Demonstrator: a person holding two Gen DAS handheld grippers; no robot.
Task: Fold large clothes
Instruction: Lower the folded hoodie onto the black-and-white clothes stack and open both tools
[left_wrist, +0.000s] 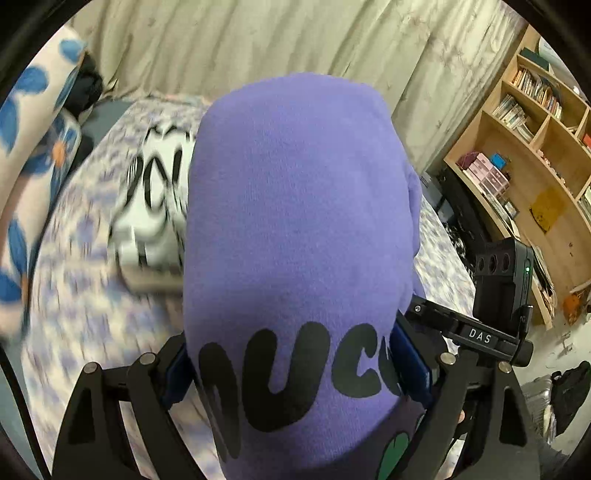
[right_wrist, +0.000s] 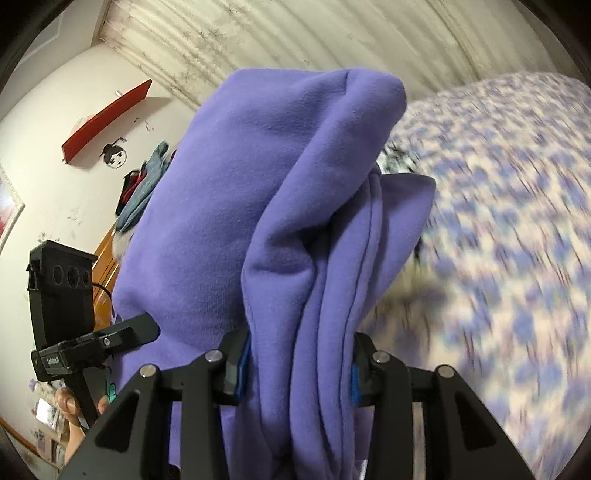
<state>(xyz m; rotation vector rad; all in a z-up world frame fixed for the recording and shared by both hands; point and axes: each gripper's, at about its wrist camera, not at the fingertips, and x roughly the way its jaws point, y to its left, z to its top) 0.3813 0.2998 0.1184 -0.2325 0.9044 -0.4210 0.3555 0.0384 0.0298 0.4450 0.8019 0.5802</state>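
A folded purple sweatshirt (left_wrist: 295, 192) with black lettering fills the middle of the left wrist view, lifted above the bed. My left gripper (left_wrist: 295, 369) is shut on its wide lettered end, with a blue pad (left_wrist: 410, 365) pressed against each side. In the right wrist view the same purple sweatshirt (right_wrist: 229, 192) shows as several stacked folds. My right gripper (right_wrist: 297, 373) is shut on those layers, and its blue pads (right_wrist: 242, 369) pinch the bundle. Each view catches the other gripper's black body off to the side (left_wrist: 502, 284) (right_wrist: 62, 295). A hand (right_wrist: 70, 402) shows low on the left.
The bed (left_wrist: 74, 295) (right_wrist: 498, 221) has a purple-and-white patterned cover. A folded black-and-white garment (left_wrist: 155, 206) lies on it beyond the sweatshirt. A blue-flowered pillow (left_wrist: 29, 147) is at the left, a wooden bookshelf (left_wrist: 535, 147) at the right, and a black bag (left_wrist: 569, 387) on the floor.
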